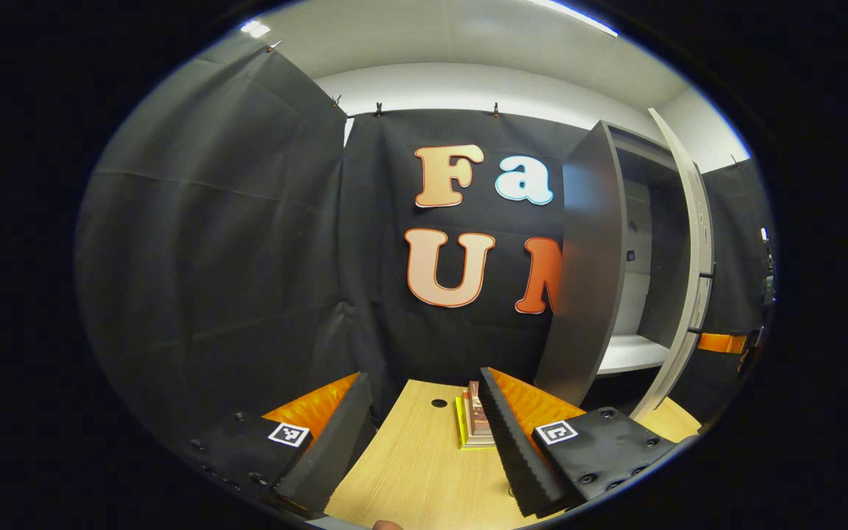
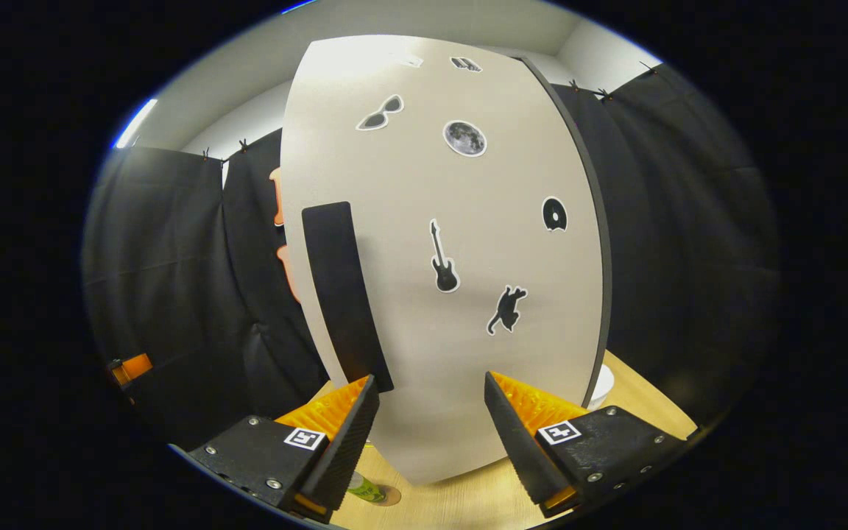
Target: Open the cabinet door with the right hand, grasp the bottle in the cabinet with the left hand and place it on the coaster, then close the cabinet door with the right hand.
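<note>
facing the cabinet door (image 2: 439, 280) head-on, the right gripper (image 2: 430, 430) has its fingers spread and empty, with the door's sticker-covered front just beyond the tips; below its left finger the bottle (image 2: 364, 486) stands on the coaster (image 2: 387, 495). the left gripper (image 1: 424, 427), fingers likewise apart and holding nothing, sees the open cabinet (image 1: 637, 250) beyond its right finger, and a stack of books (image 1: 474, 423) on the table (image 1: 417, 471) between the fingers.

Bottle (image 2: 365, 487) half hidden behind finger
</note>
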